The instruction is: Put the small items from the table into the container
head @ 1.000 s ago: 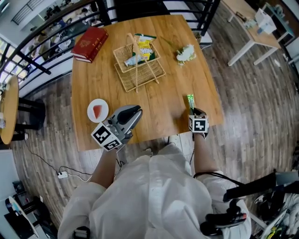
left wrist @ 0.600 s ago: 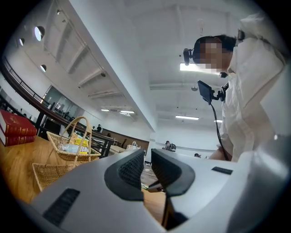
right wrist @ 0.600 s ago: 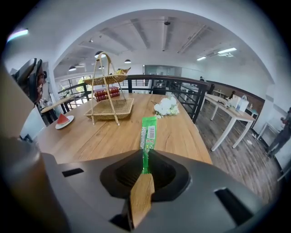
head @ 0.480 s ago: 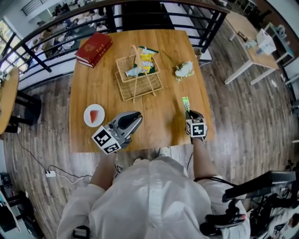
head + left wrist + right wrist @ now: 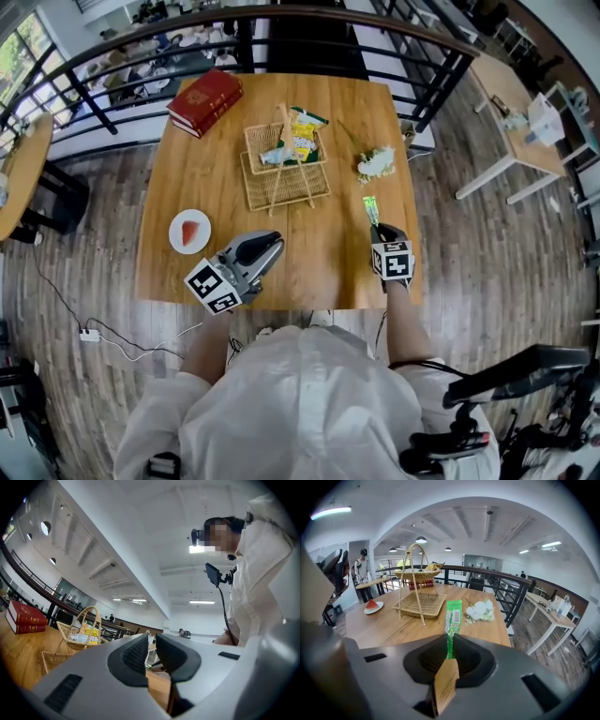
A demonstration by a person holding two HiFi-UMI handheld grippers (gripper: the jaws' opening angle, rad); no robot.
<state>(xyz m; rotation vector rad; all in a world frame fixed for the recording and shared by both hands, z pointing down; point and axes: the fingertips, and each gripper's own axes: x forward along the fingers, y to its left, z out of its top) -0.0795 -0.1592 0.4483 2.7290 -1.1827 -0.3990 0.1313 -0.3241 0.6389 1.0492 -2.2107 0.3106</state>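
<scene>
Since the earlier frame the right gripper [image 5: 377, 228] has carried the green packet [image 5: 370, 206] up off the surface [image 5: 197, 169] and forward from its near right edge, while the left gripper [image 5: 272, 247] has hardly shifted. Head view: the packet sticks out ahead of the right gripper, clear of the wood, just short of the white flowers [image 5: 377, 164] and well apart from the wicker basket [image 5: 251, 141], which already holds a yellow snack bag [image 5: 302, 129]; a red book [image 5: 206, 98] and a plate [image 5: 178, 242] with a watermelon slice lie elsewhere. Left gripper view: the fingers [image 5: 133, 656] stand slightly apart with nothing between them, pointing across the surface toward the basket. Right gripper view: the fingers [image 5: 424, 660] pinch the packet's near end, so most of its length projects forward, unsupported. The step in hand appears to be the carry to the basket. It is best done with the pinch kept firm, since the hold is only on the end. The long free end should pass over the rim and beside the handle [image 5: 415, 555]. The release should come only once the packet hangs inside.
</scene>
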